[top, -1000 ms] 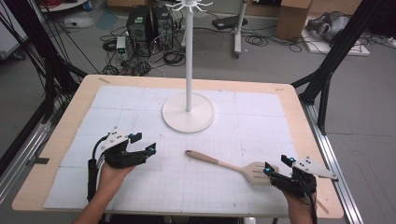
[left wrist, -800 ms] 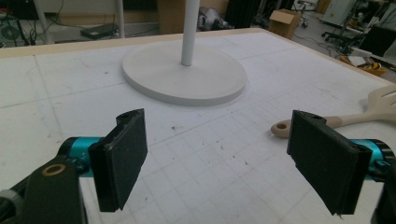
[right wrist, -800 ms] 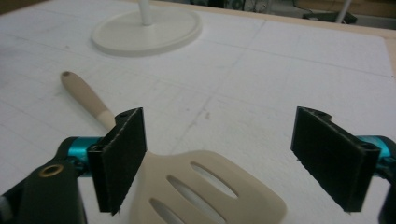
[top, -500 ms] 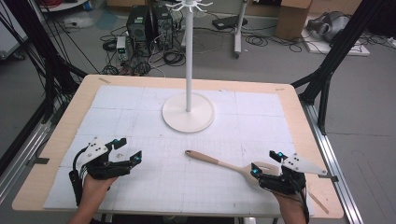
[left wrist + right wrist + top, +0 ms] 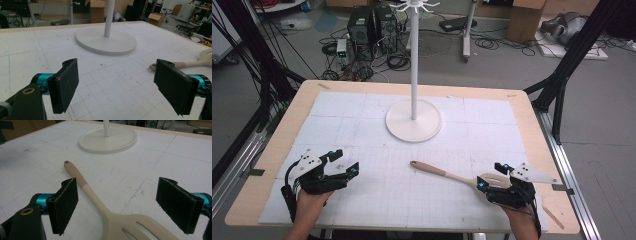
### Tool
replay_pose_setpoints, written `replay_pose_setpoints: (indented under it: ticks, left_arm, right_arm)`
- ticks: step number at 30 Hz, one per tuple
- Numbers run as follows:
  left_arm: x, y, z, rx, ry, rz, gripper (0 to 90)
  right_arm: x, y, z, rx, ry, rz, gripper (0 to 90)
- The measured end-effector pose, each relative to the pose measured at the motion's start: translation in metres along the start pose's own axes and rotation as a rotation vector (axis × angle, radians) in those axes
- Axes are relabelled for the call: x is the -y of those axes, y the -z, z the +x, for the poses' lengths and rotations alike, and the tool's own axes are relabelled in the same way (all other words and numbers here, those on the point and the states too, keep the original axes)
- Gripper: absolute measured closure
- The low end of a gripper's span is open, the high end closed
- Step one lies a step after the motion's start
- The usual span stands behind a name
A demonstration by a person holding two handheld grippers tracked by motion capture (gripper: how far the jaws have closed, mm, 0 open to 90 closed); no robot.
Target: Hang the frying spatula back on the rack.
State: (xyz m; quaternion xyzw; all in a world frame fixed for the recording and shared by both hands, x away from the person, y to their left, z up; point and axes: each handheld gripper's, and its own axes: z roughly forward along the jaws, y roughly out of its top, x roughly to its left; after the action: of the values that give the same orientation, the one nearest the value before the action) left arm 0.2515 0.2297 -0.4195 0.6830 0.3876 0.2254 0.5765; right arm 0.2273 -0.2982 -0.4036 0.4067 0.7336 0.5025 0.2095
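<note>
A wooden slotted spatula lies flat on the white mat, handle pointing up-left, its slotted blade between my right gripper's jaws. My right gripper is open around the blade, both pads clear of it. The spatula's handle runs past the left pad. My left gripper is open at the front left of the mat with nothing between its pads. From the left gripper view, the spatula's handle end lies off to the right. A white hook stand with a round base stands mid-table.
The white gridded mat covers a wooden table. The stand's pole rises tall with hooks at its top. Black frame legs flank the table at both sides. Computers, cables and boxes sit on the floor beyond the far edge.
Both hands have drawn back toward the front edge. The left gripper moved left and nearer. The right gripper now has its jaws around the spatula's blade. The spatula has not moved.
</note>
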Motion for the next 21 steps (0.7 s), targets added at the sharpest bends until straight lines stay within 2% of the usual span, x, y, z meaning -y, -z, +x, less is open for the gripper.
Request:
replay_pose_setpoints:
  ticks: [3, 7, 11, 12, 13, 14, 15, 16, 18, 21]
  left_arm:
    - [0.0, 0.0, -0.001, 0.001, 0.001, 0.005, 20.6]
    - [0.001, 0.0, -0.001, 0.004, 0.003, 0.009, 20.8]
    - [0.001, 0.0, -0.001, 0.004, 0.001, 0.013, 20.9]
    - [0.001, 0.001, -0.001, 0.004, 0.002, 0.016, 21.0]
    - [0.001, 0.001, -0.002, 0.003, 0.001, 0.018, 21.0]
    - [0.001, 0.001, -0.002, 0.007, -0.003, 0.02, 21.1]
    - [0.001, 0.001, -0.002, 0.007, -0.003, 0.02, 21.2]
    - [0.001, 0.002, -0.002, 0.005, -0.001, 0.019, 21.2]
    - [0.001, 0.002, -0.002, 0.005, -0.001, 0.02, 21.2]
    - [0.001, 0.001, -0.001, 0.003, 0.002, 0.025, 21.2]
  right_arm:
    - [-0.003, -0.004, 0.003, -0.021, 0.016, 0.011, 16.9]
    - [-0.006, -0.013, 0.007, -0.063, 0.055, 0.064, 16.7]
    - [-0.011, -0.017, 0.008, -0.07, 0.074, 0.092, 17.3]
    - [-0.016, -0.021, 0.008, -0.077, 0.1, 0.107, 17.7]
    - [-0.016, -0.021, 0.008, -0.077, 0.1, 0.107, 17.7]
    - [-0.022, -0.026, 0.008, -0.099, 0.115, 0.121, 21.5]
    - [-0.022, -0.026, 0.008, -0.099, 0.115, 0.121, 21.5]
    - [-0.027, -0.032, 0.007, -0.135, 0.126, 0.152, 23.0]
    - [-0.029, -0.035, 0.006, -0.145, 0.134, 0.166, 23.5]
    - [-0.033, -0.045, 0.006, -0.167, 0.168, 0.225, 27.5]
